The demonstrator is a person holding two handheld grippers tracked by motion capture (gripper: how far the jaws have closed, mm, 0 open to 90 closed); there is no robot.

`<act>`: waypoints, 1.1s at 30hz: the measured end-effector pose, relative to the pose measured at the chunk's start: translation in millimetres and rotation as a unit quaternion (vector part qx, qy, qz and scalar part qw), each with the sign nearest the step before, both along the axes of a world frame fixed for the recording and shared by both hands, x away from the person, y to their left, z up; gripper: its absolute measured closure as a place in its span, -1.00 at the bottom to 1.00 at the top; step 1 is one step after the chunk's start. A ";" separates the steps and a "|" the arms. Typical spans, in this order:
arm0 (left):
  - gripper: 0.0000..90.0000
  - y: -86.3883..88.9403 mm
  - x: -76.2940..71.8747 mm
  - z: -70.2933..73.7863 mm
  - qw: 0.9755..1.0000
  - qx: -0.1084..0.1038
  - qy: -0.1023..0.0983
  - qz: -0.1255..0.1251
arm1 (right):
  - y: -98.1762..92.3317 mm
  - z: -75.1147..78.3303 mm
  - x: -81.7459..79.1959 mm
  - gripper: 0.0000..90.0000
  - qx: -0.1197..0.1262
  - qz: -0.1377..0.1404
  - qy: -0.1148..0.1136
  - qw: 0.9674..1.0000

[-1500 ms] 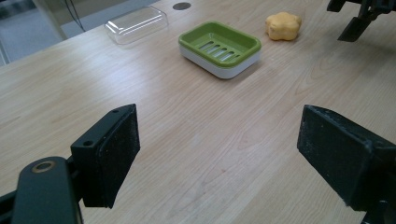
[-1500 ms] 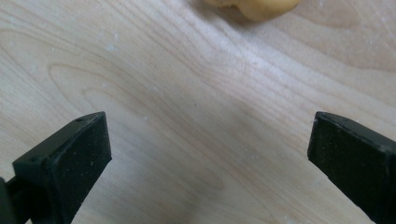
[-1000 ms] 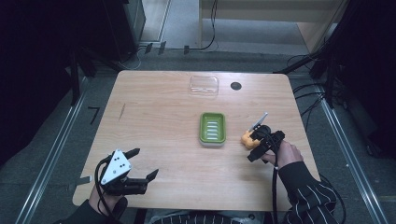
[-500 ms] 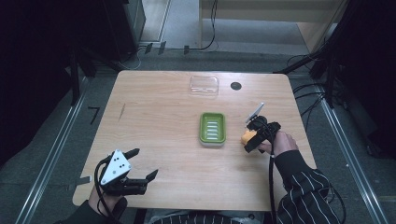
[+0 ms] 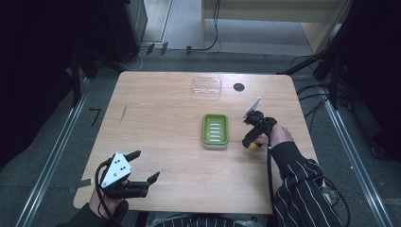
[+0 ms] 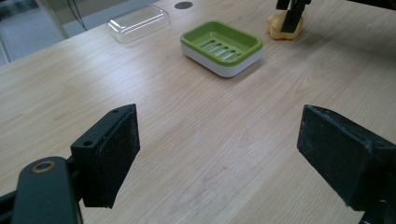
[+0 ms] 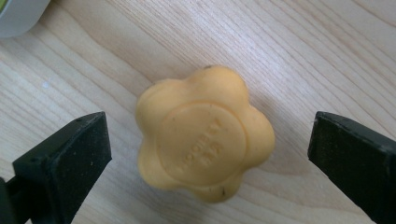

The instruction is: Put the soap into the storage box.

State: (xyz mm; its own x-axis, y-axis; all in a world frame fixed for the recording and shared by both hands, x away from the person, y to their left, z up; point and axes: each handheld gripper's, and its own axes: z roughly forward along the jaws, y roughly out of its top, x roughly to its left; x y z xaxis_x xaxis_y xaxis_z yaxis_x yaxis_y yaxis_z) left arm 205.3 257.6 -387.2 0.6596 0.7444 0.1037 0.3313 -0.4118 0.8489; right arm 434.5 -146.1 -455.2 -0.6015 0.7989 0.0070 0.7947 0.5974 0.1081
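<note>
Beside the green soap dish point(image 5: 215, 130), right gripper point(image 5: 250, 136) hangs released over the yellow flower-shaped soap point(image 7: 203, 133), jaws either side, not touching. Left gripper point(image 5: 142, 170) released, low over the bench point(image 5: 161, 118).

Black jaws, pinstriped dark sleeve point(image 5: 302, 189)

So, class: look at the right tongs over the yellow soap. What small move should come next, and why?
Probably lower a little and close. The right tongs are open, with jaws either side of the flower-shaped soap, not touching it. It lies flat on the table beside the green soap dish.
</note>
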 end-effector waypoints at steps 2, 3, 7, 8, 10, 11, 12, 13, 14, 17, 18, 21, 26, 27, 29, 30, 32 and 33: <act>-0.70 0.0 0.0 0.1 1.000 0.000 0.000 0.000 | 1.3 -2.5 2.7 -1.00 -0.004 0.003 0.006 1.000; -0.70 0.0 0.0 0.1 1.000 0.000 0.000 0.000 | 1.3 -2.5 2.7 -1.00 -0.004 0.003 0.006 1.000; -0.70 0.3 0.2 0.0 1.000 0.001 0.000 -0.001 | 3.8 -6.5 5.3 -1.00 -0.005 0.001 0.012 1.000; -0.70 0.2 0.0 0.0 1.000 0.000 0.001 0.000 | 4.4 -6.9 5.4 -1.00 -0.007 0.001 0.013 1.000; -0.70 0.6 0.2 0.0 1.000 0.001 0.000 -0.001 | 4.2 -9.3 6.1 -1.00 -0.008 0.000 0.017 1.000; -0.70 0.6 0.2 0.0 1.000 0.001 0.000 -0.001 | 4.2 -9.3 6.1 -1.00 -0.008 0.000 0.017 1.000; -0.70 0.5 0.2 0.0 1.000 0.001 0.000 -0.001 | 3.9 -9.7 6.1 -1.00 -0.007 -0.003 0.018 1.000; -0.70 0.5 0.2 0.0 1.000 0.001 0.000 -0.001 | 3.3 -10.2 6.4 -1.00 -0.007 -0.002 0.019 1.000; -0.70 0.5 0.3 0.1 1.000 0.001 0.001 -0.002 | 2.6 -11.1 6.6 -0.99 -0.001 -0.001 0.022 1.000; -0.70 0.4 0.3 0.0 1.000 0.001 0.000 -0.001 | 1.9 -12.9 6.8 -0.95 -0.003 0.002 0.022 1.000; -0.70 0.4 0.3 0.0 1.000 0.001 0.000 -0.001 | 1.8 -13.3 6.9 -0.89 -0.002 0.002 0.023 1.000; -0.70 0.2 0.1 0.0 1.000 0.000 0.001 0.000 | 1.1 -13.1 6.8 -0.65 -0.004 -0.002 0.019 1.000; -0.70 0.5 0.0 0.1 1.000 0.000 0.000 -0.001 | 1.6 -13.7 6.6 -0.55 -0.004 -0.001 0.023 1.000; -0.70 0.5 0.0 0.1 1.000 0.000 -0.001 -0.001 | 2.2 -13.8 6.4 -0.54 -0.007 -0.001 0.024 1.000; -0.70 0.8 0.1 0.1 1.000 -0.001 -0.001 0.000 | 3.2 -13.9 6.1 -0.50 -0.009 0.002 0.024 1.000; -0.70 0.8 0.0 0.0 1.000 -0.001 -0.001 -0.001 | 3.3 -13.8 6.0 -0.48 -0.008 0.004 0.024 1.000; -0.70 0.9 -0.1 0.1 1.000 -0.001 -0.001 0.000 | 3.9 -12.9 5.3 -0.40 -0.009 0.007 0.023 1.000; -0.70 0.9 -0.1 0.1 1.000 -0.001 -0.001 0.000 | 4.3 -12.6 5.0 -0.40 -0.009 0.008 0.022 1.000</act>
